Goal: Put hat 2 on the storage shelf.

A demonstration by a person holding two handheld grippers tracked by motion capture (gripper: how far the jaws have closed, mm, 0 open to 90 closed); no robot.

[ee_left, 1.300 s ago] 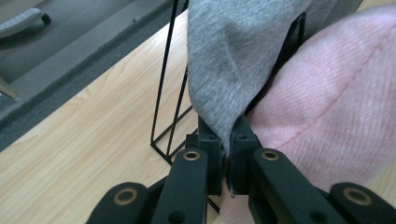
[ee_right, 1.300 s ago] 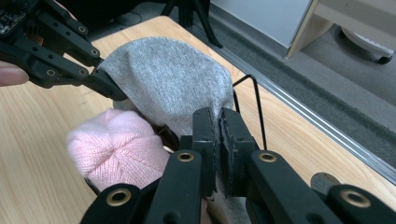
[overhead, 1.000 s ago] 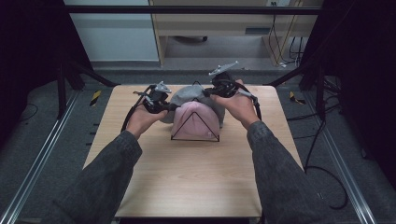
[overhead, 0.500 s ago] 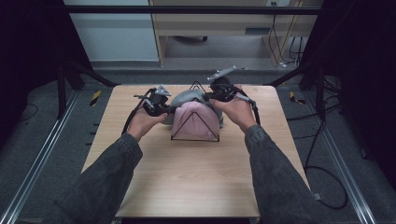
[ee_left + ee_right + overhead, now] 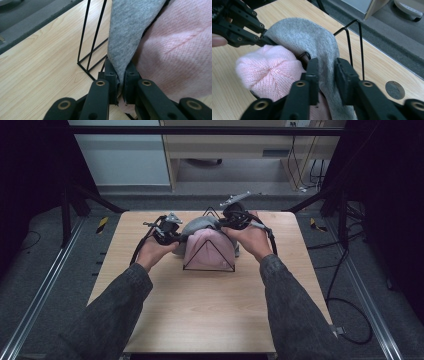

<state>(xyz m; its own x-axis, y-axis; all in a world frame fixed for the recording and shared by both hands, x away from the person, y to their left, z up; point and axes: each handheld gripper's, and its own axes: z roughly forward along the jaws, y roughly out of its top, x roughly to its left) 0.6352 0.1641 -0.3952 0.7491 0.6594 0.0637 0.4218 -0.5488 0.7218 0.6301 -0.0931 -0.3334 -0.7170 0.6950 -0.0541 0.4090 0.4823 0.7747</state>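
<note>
A black wire rack (image 5: 207, 269) stands at the middle of the wooden table (image 5: 200, 320). A pink knit hat (image 5: 210, 247) sits over its front loop and a grey hat (image 5: 197, 225) lies behind it. My left gripper (image 5: 182, 236) is at the rack's left side. In the left gripper view it (image 5: 121, 75) is shut on the grey hat's (image 5: 127, 30) edge, beside the pink hat (image 5: 180, 50). My right gripper (image 5: 220, 226) is at the back right. Its jaws (image 5: 325, 67) have just been opening and stand apart, with the grey hat's (image 5: 307, 35) fabric loose between them.
A bare wire loop (image 5: 348, 37) rises behind the grey hat. A round hole (image 5: 395, 90) is set in the tabletop near the far edge. Beyond the table lie grey floor, a cabinet (image 5: 240, 150) and cables (image 5: 345, 310) at the right.
The grey hat has sunk a little on the rack, and a wire loop now shows above it. Both hands have stayed nearly in place.
</note>
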